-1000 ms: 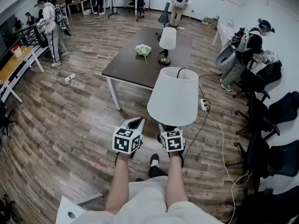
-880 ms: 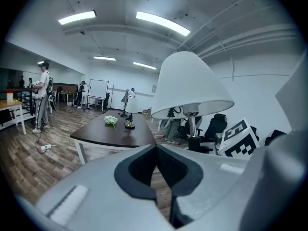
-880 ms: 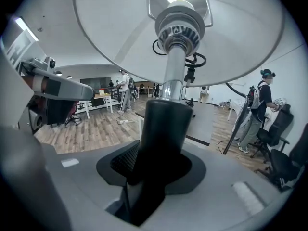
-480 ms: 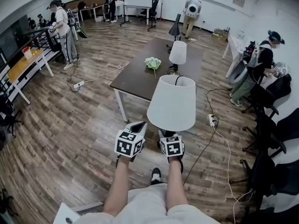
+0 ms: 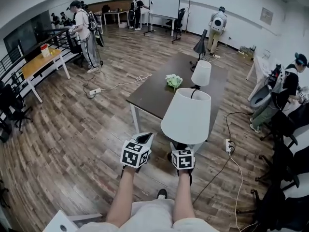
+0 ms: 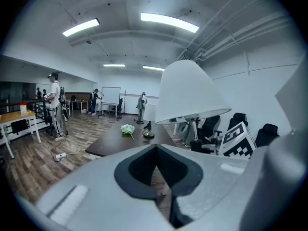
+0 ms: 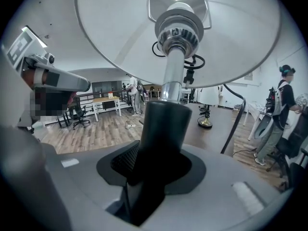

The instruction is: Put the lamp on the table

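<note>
A lamp with a white shade hangs over the floor just short of the dark brown table. My right gripper is shut on its black stem under the shade; the lamp's black cord hangs to the right. The base is hidden in every view. My left gripper is level with the right one, to the left of the lamp; its jaws are shut with nothing between them. In the left gripper view the lamp is at the right.
On the table stand a second small lamp and a bunch of flowers. A power strip and cables lie on the floor at the right, beside office chairs. Several people stand around the room. A wooden desk is far left.
Both grippers and the lamp have been carried forward toward the table, which now lies closer. The grip on the stem is unchanged, and the left gripper's jaws stay closed.
</note>
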Demonstrator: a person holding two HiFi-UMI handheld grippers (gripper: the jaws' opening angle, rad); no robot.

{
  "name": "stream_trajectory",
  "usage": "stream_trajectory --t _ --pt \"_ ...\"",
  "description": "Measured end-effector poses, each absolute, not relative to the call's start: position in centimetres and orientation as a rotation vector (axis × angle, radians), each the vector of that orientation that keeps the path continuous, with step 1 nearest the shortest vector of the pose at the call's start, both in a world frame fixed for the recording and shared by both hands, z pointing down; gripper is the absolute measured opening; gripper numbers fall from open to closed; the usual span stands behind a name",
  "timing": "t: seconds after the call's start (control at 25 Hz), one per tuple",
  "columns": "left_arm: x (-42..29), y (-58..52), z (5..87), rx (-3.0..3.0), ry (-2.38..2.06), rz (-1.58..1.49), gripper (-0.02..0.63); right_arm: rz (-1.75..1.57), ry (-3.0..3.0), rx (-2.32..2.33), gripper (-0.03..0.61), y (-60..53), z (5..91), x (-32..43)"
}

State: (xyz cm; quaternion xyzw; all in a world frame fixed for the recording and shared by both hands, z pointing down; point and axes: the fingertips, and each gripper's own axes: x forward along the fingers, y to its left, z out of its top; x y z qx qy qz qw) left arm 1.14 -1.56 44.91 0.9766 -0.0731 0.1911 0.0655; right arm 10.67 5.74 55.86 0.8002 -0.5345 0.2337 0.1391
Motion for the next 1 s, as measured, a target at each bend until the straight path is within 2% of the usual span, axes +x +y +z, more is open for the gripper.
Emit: stream_trajectory --t 0.64,1.0 --pt "5.4 -4.7 47.6 2.882 -0.385 0.596 0.001 0.612 -1.622 2.273 0.178 2.5 57.1 16.8" --pt "5.5 -5.0 49.8 2.841 -0.458 0.624 0.001 0.605 -1.602 2.228 0.176 2.3 59.0 19.5"
